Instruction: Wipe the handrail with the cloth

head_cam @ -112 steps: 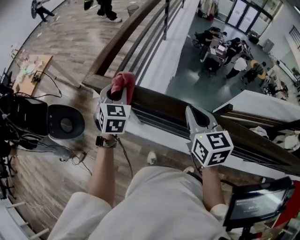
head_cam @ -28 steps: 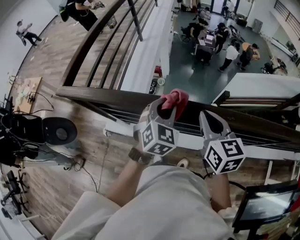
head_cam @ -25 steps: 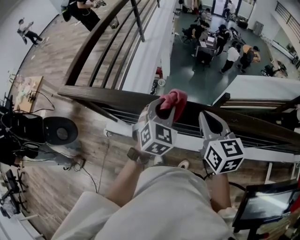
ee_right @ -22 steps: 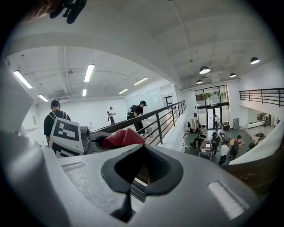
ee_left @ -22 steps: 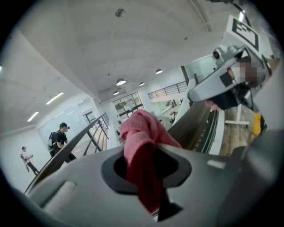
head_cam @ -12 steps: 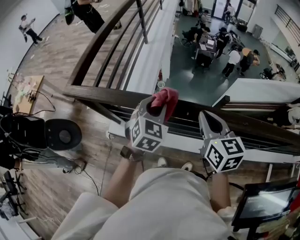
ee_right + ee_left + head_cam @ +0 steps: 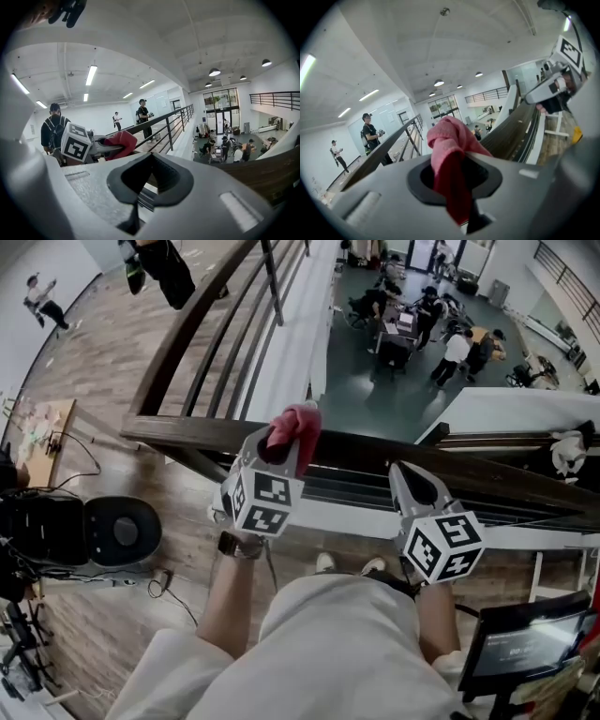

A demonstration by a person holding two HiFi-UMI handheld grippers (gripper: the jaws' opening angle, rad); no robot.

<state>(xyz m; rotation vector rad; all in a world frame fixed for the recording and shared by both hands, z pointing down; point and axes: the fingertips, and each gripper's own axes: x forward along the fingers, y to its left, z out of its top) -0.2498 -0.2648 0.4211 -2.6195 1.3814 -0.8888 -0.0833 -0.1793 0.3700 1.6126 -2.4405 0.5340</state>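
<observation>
1. At the balcony edge, the dark wooden handrail [image 7: 366, 452] runs left to right across the head view, its far end sloping a little towards the right.
2. The left gripper [image 7: 281, 442] is clamped on a bunched pink cloth [image 7: 295, 425], which sticks out past the jaws and lies over the top of the rail. Whether it presses on the wood cannot be told.
3. The right gripper [image 7: 409, 480] has its jaws together on nothing and sits just beside the rail, to the right.
4. The left gripper is the working one, and the next stroke probably follows the rail's long axis sideways.
</observation>
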